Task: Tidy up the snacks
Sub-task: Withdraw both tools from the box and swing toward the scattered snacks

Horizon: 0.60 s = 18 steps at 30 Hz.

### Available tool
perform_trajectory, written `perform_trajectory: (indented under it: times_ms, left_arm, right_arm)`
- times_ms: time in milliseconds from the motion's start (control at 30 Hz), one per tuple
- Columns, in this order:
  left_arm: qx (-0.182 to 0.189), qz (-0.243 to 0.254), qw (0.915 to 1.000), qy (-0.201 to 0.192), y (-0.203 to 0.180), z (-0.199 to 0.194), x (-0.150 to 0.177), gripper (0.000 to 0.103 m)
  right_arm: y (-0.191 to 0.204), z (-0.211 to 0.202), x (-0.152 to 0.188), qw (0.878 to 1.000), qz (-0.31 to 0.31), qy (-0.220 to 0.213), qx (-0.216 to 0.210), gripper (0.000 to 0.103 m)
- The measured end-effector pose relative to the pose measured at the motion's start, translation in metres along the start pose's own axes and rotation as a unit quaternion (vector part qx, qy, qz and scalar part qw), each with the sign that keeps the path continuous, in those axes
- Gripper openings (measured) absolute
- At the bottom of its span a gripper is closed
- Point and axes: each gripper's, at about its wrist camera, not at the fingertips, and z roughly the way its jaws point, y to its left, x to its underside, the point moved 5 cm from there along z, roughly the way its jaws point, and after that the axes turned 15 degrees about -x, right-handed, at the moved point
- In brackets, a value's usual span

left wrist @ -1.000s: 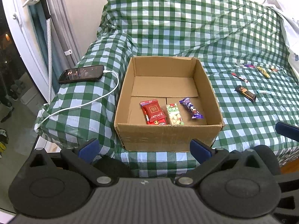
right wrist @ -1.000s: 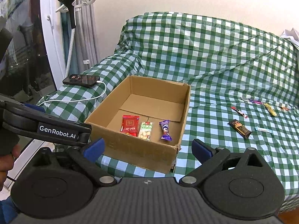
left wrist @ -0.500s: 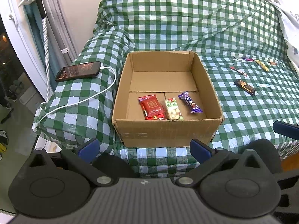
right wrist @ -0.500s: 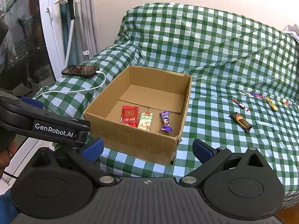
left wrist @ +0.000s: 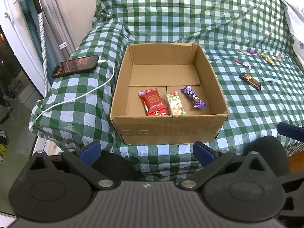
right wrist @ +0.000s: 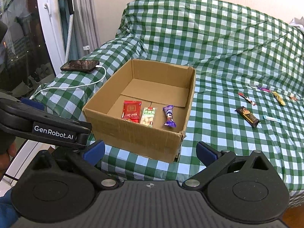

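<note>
Both fingers (left wrist: pixel 146 150) (right wrist: pixel 150 150) wide apart, empty, before a green-checked sofa cover (left wrist: pixel 247 104), curtain (right wrist: pixel 83 19) at left.

Home: covered sofa (right wrist: pixel 218 43), curtains (right wrist: pixel 83 19)

A green-and-white checked cover (left wrist: pixel 190 19) drapes the sofa. On its left armrest lies a black smartphone (left wrist: pixel 76 66), screen up, with a white charging cable (left wrist: pixel 79 96) plugged in and trailing over the armrest's edge. Grey curtains (right wrist: pixel 85 15) hang behind.
</note>
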Motion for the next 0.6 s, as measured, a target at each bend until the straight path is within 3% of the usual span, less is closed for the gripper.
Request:
perform_trajectory:
  times_ms: [600]
  left_arm:
    - [-0.003, 0.034, 0.9993, 0.017, -0.03, 0.02, -0.014, 0.103]
  right_arm:
    - [-0.031, 0.022, 0.009, 0.999, 0.038, 0.02, -0.005, 0.102]
